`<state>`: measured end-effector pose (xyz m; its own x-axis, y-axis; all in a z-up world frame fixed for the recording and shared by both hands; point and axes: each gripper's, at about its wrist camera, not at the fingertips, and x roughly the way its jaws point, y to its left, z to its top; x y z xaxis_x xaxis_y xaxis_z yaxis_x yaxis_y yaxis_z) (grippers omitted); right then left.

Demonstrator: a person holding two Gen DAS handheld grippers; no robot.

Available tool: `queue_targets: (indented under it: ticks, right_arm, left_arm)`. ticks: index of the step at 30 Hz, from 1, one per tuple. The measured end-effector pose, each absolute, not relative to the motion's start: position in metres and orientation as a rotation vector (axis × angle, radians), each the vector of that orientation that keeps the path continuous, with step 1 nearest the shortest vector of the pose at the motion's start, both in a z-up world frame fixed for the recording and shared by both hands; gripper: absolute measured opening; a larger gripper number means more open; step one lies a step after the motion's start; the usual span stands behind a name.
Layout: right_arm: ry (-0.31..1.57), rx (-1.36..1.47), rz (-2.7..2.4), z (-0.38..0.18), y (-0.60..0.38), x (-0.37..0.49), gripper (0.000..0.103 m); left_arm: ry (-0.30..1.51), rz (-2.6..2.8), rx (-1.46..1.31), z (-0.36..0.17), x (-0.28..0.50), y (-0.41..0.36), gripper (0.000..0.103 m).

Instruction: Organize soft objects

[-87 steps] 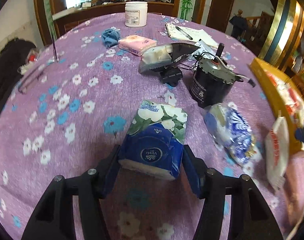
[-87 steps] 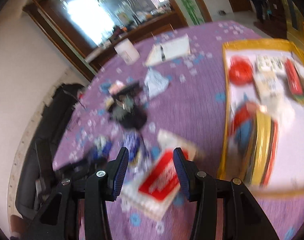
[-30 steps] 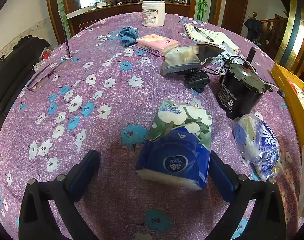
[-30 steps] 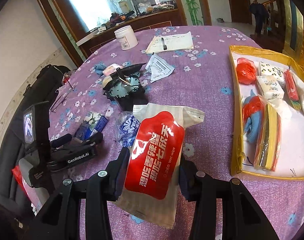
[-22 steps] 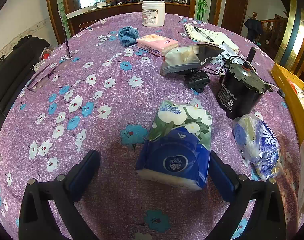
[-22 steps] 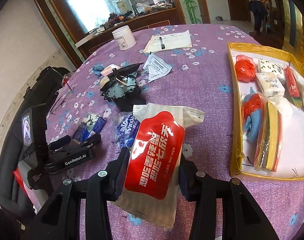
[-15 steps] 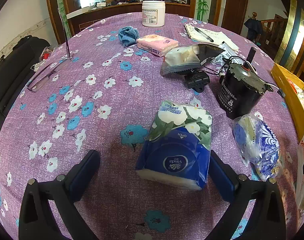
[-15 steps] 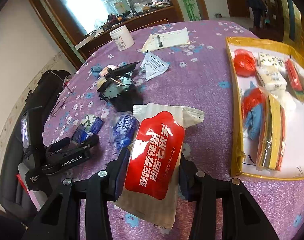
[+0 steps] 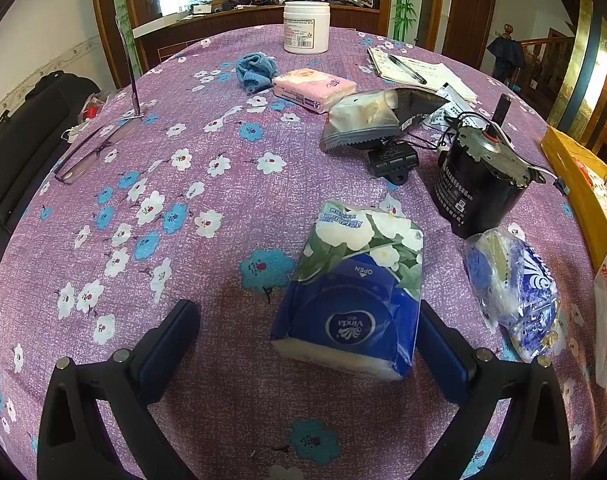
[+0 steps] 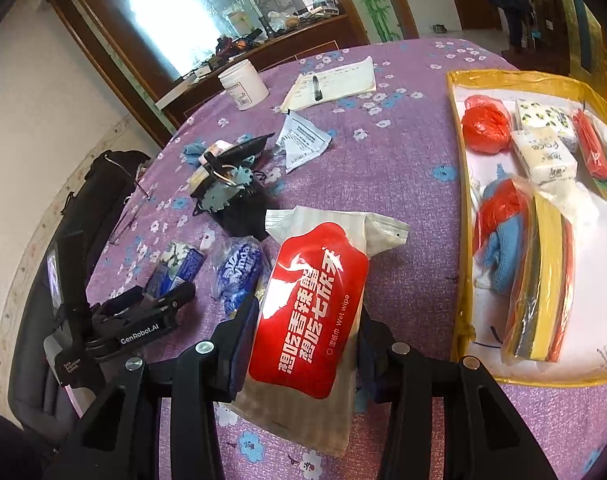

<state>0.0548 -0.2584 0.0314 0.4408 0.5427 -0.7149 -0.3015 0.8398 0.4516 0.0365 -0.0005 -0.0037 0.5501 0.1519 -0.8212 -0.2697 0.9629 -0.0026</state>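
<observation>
On the purple flowered surface [image 9: 207, 168], taking the black motor [image 9: 479, 184] as the landmark, a pair of glasses [image 9: 91, 152] lies far to its left near the edge. The left tool [image 9: 307, 340] rests low on the surface with its jaws spread wide apart, and the blue tissue pack [image 9: 355, 296] lies between them, in front of the motor and to its left, close to the right finger and well clear of the left one. Just in front of the motor and to its right sits a blue-and-white plastic bag [image 9: 515, 288]. Further right, the right tool [image 10: 303, 344] is clamped on the red wet wipe pack [image 10: 311, 308], held above the surface between the motor and the yellow tray [image 10: 459, 208], which holds other soft packs at the far right.
</observation>
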Motion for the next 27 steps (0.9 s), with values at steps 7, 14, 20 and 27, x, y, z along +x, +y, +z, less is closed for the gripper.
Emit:
queue_targets:
  ticks: [7,14,20,27]
  right_arm:
    - [0.923,0.302,0.538,0.049,-0.274,0.05,0.048]
    - [0.865,0.337,0.61,0.057,-0.282,0.043,0.048]
    - [0.841,0.306,0.637,0.065,-0.288,0.033,0.048]
    - [0.811,0.398,0.612,0.065,-0.32,0.034,0.048]
  left_arm:
    - [0.957,0.25,-0.134,-0.004,0.036,0.0,0.103]
    - [0.957,0.25,-0.134,-0.004,0.037,-0.001,0.103]
    - [0.957,0.25,-0.134,-0.004,0.037,-0.002,0.103]
    - [0.957,0.255,-0.136,-0.004,0.037,0.0,0.103]
